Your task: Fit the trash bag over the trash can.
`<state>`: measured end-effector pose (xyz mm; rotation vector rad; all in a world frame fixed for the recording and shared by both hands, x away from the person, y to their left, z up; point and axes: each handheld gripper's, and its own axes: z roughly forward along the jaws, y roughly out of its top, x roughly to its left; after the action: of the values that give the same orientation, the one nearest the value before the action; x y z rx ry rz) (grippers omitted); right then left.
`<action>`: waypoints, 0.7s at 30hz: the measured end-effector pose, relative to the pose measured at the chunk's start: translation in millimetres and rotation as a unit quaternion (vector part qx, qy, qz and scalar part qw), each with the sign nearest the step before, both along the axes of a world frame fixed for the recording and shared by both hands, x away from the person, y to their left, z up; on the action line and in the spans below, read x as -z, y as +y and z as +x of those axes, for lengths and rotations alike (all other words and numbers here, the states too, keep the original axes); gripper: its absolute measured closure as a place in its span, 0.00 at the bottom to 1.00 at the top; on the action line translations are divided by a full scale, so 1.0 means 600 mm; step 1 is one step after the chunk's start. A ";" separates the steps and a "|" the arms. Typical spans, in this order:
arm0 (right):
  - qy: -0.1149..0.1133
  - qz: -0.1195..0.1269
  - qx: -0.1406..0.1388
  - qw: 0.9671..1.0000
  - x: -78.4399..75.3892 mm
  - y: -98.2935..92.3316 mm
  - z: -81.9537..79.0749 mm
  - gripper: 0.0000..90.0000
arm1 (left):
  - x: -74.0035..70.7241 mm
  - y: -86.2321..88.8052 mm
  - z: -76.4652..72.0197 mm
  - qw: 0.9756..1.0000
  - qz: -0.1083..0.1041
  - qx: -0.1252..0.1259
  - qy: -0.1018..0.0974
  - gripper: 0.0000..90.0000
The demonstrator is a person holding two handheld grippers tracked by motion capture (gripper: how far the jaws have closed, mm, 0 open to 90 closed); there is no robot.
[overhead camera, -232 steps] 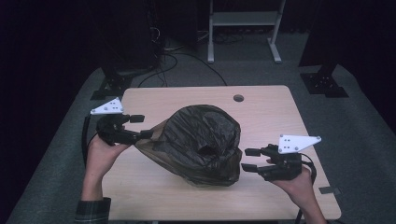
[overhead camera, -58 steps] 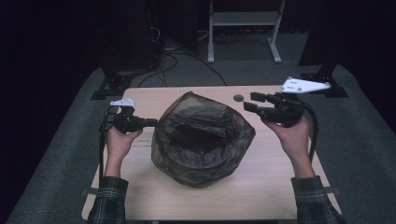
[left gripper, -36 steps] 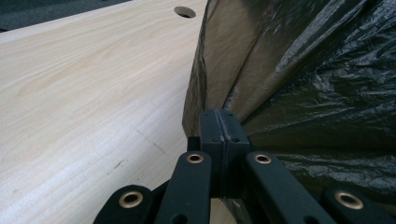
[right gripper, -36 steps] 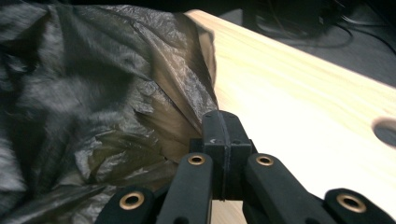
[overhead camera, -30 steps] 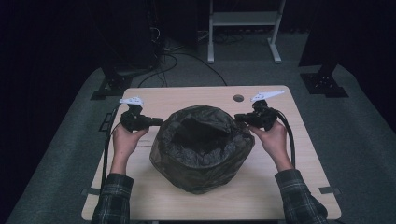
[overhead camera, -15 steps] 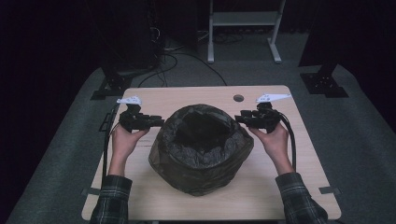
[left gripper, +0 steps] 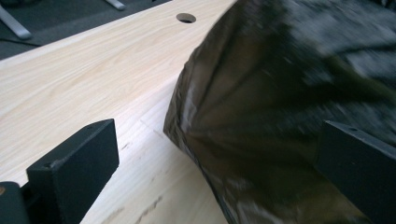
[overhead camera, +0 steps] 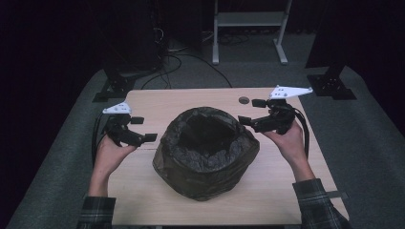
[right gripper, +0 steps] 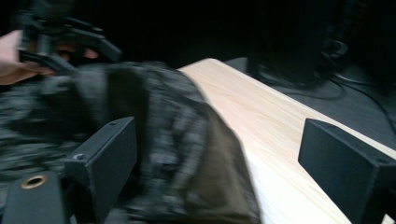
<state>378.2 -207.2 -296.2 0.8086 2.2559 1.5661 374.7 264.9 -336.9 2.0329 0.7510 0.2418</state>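
Both grippers, left [overhead camera: 143, 130] and right [overhead camera: 252, 112], have just spread their fingers off the bag [overhead camera: 206, 151] at mid-frame on the bench [overhead camera: 143, 102]; thin, limp, slippery film, best pinched at its rolled rim.

No readable text, labels or nos. anywhere (bag [overhead camera: 206, 152] and table [overhead camera: 286, 191] incl.).

Dark plastic bag [overhead camera: 206, 152], mouth open upward, on the wooden table [overhead camera: 286, 191]. Left gripper [overhead camera: 143, 129] and right gripper [overhead camera: 252, 111] flank it, jaws just opened, nothing between them, each near the bag's rim without touching. A small round hole [overhead camera: 244, 100] lies just beside the right gripper.
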 end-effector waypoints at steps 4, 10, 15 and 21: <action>-0.015 -0.011 -0.044 0.999 -0.020 0.020 -0.017 0.11 | 0.013 0.007 -0.042 1.000 0.018 0.009 -0.011 0.00; -0.016 -0.047 -0.100 0.994 -0.033 0.058 -0.028 0.11 | 0.058 0.012 -0.094 0.999 0.042 0.026 -0.005 0.00; -0.008 -0.088 -0.136 0.987 -0.029 0.088 -0.031 0.11 | 0.101 0.012 -0.119 0.998 0.058 0.035 0.005 0.00; 0.018 -0.153 -0.172 0.973 -0.015 0.126 -0.029 0.11 | 0.149 0.002 -0.135 0.996 0.077 0.053 0.012 0.00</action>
<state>361.0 -131.3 -287.0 0.3788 2.6845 1.2840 293.7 265.8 -426.3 2.2188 0.6540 0.2199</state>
